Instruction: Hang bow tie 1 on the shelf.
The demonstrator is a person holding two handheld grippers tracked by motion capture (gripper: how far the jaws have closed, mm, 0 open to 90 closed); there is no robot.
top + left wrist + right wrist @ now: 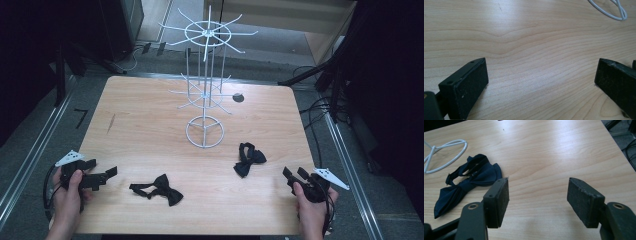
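Observation:
Two dark bow ties lie on the wooden table (150,125). One bow tie (157,189) rests near the front, left of centre. The other bow tie (248,159) (466,182) lies right of centre, close to the ring base of the white wire rack (204,90) (444,155). My left gripper (102,175) (541,82) sits low over the table's front left, open, with bare wood between its pads. My right gripper (294,175) (537,197) is at the front right, open and empty, the bow tie just left of its left pad.
The wire rack stands tall at the table's middle with hook arms spreading at two levels. A dark round hole (238,97) marks the table behind it. Cables (320,110) and dark stands flank the table on the floor.

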